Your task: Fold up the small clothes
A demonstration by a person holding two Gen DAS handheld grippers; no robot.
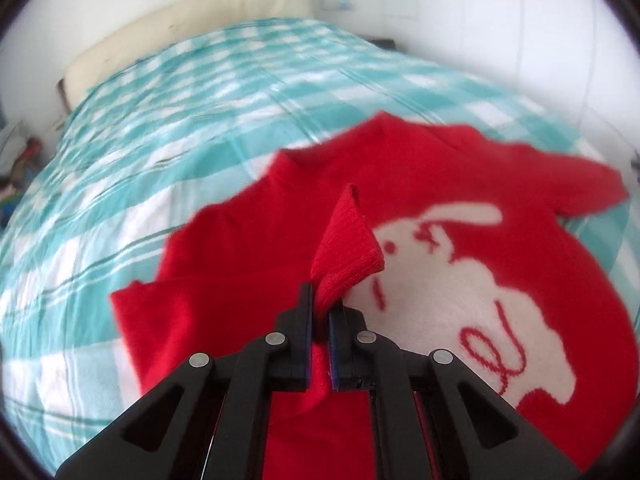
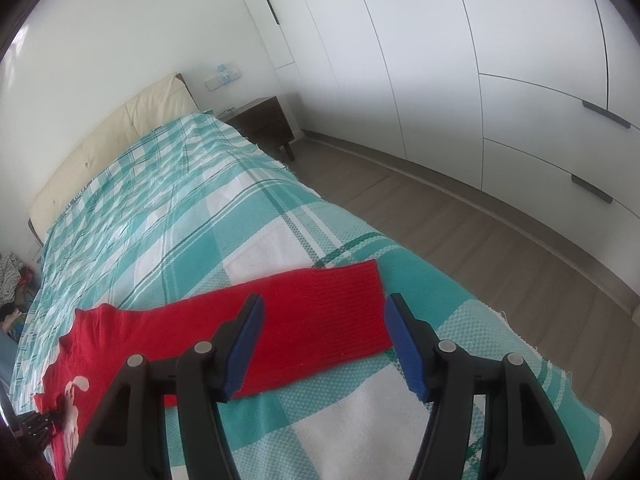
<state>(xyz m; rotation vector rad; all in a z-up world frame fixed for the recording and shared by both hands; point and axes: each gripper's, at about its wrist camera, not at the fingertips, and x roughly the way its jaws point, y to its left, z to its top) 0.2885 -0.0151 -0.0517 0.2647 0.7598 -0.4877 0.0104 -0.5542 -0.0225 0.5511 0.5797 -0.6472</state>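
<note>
A small red sweater (image 1: 460, 184) with a white rabbit figure (image 1: 440, 300) lies on the teal-and-white checked bedcover (image 1: 180, 128). My left gripper (image 1: 322, 308) is shut on the ribbed cuff (image 1: 348, 240) of one sleeve, and the cuff stands up over the sweater's front. In the right wrist view the other sleeve (image 2: 320, 320) lies stretched flat toward the bed's right edge. Above that sleeve's outer end my right gripper (image 2: 325, 304) hangs open; its blue pads (image 2: 244, 344) straddle the sleeve without touching it. The sweater's body (image 2: 92, 344) shows at lower left.
A cream headboard (image 2: 120, 136) closes the far end of the bed. A dark nightstand (image 2: 264, 124) stands beside it. White wardrobe doors (image 2: 500, 80) line the right wall across a strip of wooden floor (image 2: 460, 232). Clutter (image 2: 12, 280) sits left of the bed.
</note>
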